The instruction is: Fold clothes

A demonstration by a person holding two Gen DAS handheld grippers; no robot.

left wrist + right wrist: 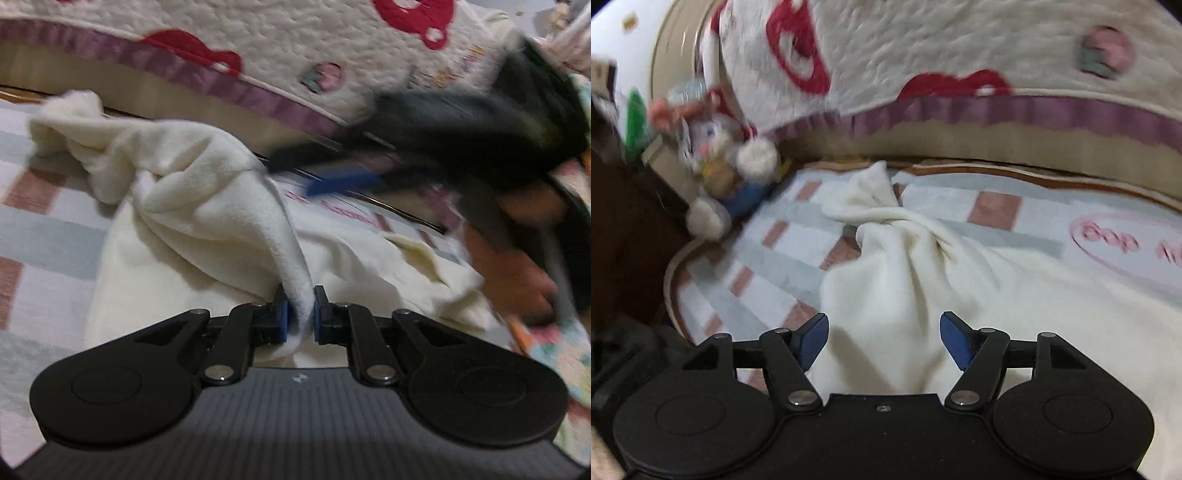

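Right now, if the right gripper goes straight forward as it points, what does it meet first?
The right gripper, open, would likely meet the cream garment first, at its twisted bunch just ahead. Depth is unclear.

No legible text, brand or number is found in either view. The checked bed cover (997, 229) bears pink script lettering (1115, 243) inside an oval, too blurred to read. The left tongs body carries a small pale logo mark (297, 379), not decipherable.
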